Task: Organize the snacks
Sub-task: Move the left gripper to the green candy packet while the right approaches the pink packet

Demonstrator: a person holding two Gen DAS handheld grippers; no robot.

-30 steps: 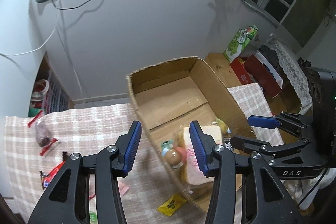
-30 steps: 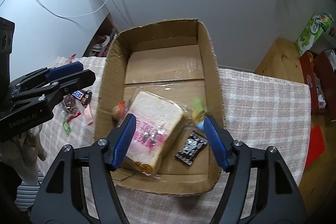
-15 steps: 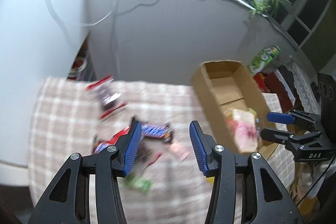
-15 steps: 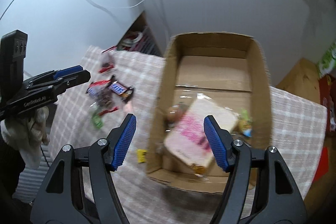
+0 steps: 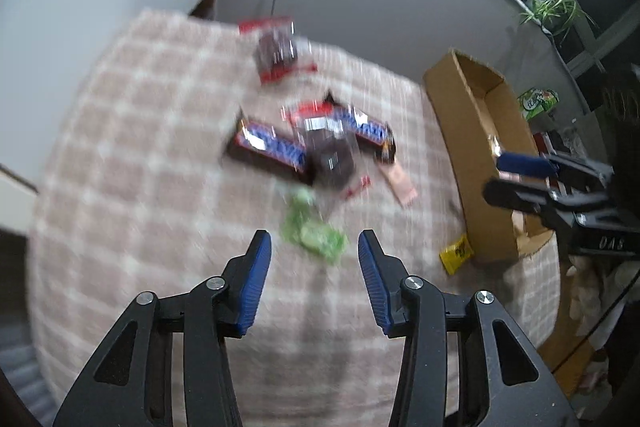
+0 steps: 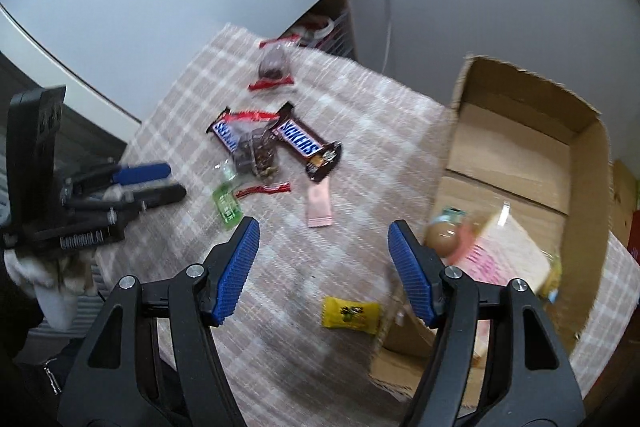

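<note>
Loose snacks lie on the checked tablecloth: two Snickers bars, a clear pack of dark snacks, a green packet, a pink packet, a yellow packet and a red-trimmed pack further back. The cardboard box at the right holds a bread pack and small items. My left gripper is open and empty, just short of the green packet. My right gripper is open and empty above the cloth, left of the box.
A grey wall with hanging cables stands behind the table. The table's left edge drops off beside the left gripper. Red and green boxes and a plant sit beyond the cardboard box.
Both grippers have swung left, away from the box and toward the loose snacks. The left gripper has come down close to the green packet. Both stay open.
</note>
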